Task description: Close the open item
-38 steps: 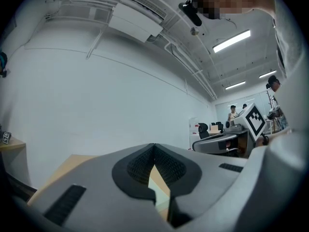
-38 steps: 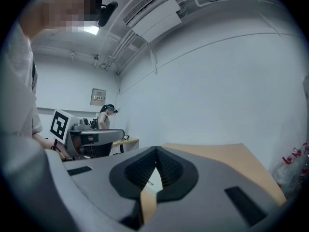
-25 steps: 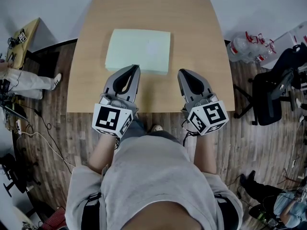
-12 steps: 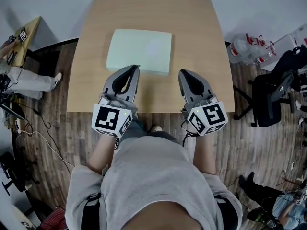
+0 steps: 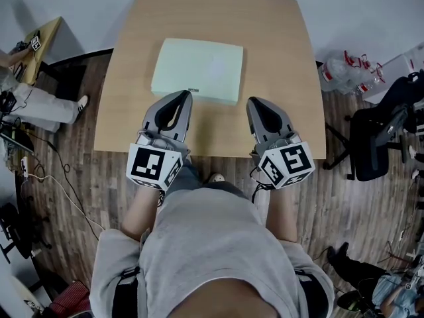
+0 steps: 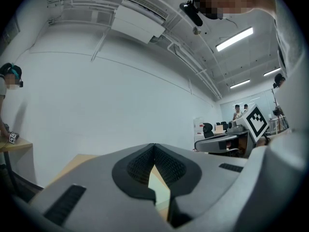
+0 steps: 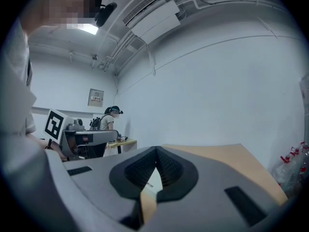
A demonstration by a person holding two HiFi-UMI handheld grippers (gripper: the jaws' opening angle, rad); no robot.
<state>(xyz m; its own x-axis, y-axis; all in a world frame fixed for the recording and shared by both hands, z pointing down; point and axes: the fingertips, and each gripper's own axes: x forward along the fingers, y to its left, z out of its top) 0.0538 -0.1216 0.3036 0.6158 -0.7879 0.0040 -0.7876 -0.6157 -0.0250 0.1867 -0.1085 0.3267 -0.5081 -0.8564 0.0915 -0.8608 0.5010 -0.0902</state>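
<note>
While the laptop [image 5: 197, 68] lies flat, left gripper [image 5: 187, 93] pressed together at its near edge, right gripper [image 5: 252, 101] likewise, just beside.

My left gripper [image 5: 187, 94] is grey, with black ribbed pads inside its jaws, and its cube shows black squares on white. My right gripper [image 5: 252, 101] has the same grey, black and white. The flat item [image 5: 197, 70] is pale mint green. The table [image 5: 278, 52] is light tan wood, the floor [image 5: 358, 197] dark brown planks. My shirt [image 5: 212, 244] is grey.
</note>
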